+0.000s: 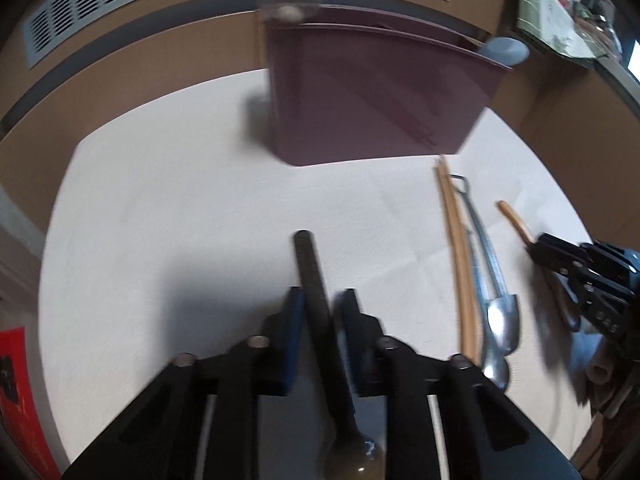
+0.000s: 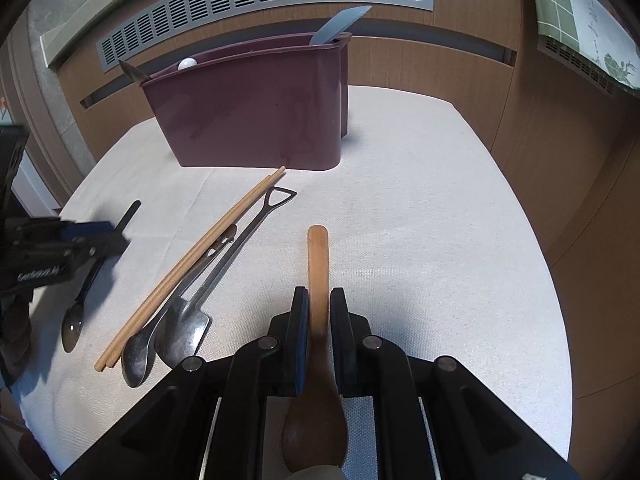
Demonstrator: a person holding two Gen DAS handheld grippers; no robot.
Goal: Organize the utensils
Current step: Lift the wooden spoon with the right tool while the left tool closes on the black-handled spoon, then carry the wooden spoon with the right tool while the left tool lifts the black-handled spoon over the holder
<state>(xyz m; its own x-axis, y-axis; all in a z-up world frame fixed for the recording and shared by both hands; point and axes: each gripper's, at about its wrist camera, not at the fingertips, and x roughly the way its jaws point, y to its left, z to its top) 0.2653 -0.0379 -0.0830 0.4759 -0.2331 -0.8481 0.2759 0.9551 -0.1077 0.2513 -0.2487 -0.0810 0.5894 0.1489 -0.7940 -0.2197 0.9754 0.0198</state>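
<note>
The left gripper (image 1: 318, 308) clamps a black-handled spoon (image 1: 310, 264) on the white cloth (image 2: 420, 220). The right gripper (image 2: 319, 312) grips a wooden spoon (image 2: 318, 256). Only the right view shows chopsticks (image 2: 200, 256) whole, and the far maroon holder (image 2: 248, 120) sharp.

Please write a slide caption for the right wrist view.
Right gripper clamps a wooden spoon on the white cloth, facing the maroon utensil holder.
</note>
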